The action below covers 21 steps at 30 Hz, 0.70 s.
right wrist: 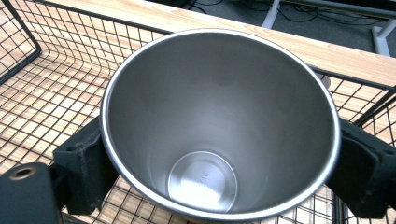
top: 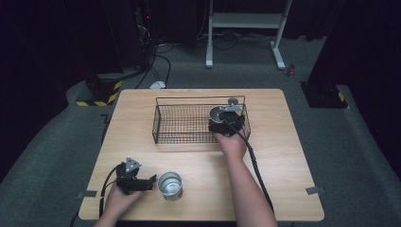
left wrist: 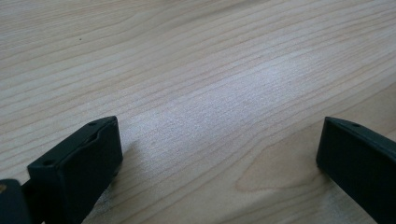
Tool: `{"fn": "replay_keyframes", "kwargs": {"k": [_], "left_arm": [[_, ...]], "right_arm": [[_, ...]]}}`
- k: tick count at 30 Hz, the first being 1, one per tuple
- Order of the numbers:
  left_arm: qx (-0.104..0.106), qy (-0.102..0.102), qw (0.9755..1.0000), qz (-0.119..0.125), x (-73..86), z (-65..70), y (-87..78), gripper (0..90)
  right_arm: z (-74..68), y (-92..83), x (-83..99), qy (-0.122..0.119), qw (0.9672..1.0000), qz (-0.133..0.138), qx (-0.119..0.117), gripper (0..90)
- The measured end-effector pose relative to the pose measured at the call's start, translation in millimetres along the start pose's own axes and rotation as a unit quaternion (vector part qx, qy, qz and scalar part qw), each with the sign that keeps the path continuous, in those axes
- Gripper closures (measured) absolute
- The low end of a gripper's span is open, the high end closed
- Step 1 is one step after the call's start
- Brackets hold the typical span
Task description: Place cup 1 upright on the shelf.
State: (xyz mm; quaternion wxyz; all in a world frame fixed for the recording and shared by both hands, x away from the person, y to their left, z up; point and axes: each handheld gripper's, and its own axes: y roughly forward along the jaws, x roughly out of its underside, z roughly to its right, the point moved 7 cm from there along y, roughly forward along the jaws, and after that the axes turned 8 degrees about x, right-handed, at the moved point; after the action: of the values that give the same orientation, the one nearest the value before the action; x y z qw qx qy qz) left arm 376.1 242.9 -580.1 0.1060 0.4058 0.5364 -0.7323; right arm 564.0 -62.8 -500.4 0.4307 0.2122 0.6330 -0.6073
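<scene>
Now we look down on the light wooden table (top: 198, 165), the biggest thing in front of us, and toward its far side sits the black wire basket (top: 182, 124), long side facing us. Over the basket's right end we see the right gripper (top: 226, 113), and it is pinching a steel cup (top: 218, 113). In the right gripper view that cup (right wrist: 219, 121) opens toward us, rim wide and round, shiny base deep inside, one black jaw pressed to each side of its wall. It hangs inside the basket (right wrist: 51, 93), with mesh floor under it and the wire wall behind; we cannot tell whether it touches the mesh.

At the near left corner we find the left gripper (top: 150, 179), low over the table, pointing right. Its jaws stand spread wide, and in the left gripper view we see bare wood grain (left wrist: 201, 93) between them. Just beside its tips stands a second steel cup (top: 169, 185), upright, mouth up, well apart from the basket.
</scene>
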Motion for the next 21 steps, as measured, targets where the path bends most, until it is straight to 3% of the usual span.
{"fn": "replay_keyframes", "kwargs": {"k": [21], "left_arm": [[0.000, 0.001, 1.0000, 0.000, 0.0, 0.0, 0.0, 0.7]], "right_arm": [[10.8, -28.4, 4.6, 0.008, 0.9998, 0.021, -0.002, 8.8]]}}
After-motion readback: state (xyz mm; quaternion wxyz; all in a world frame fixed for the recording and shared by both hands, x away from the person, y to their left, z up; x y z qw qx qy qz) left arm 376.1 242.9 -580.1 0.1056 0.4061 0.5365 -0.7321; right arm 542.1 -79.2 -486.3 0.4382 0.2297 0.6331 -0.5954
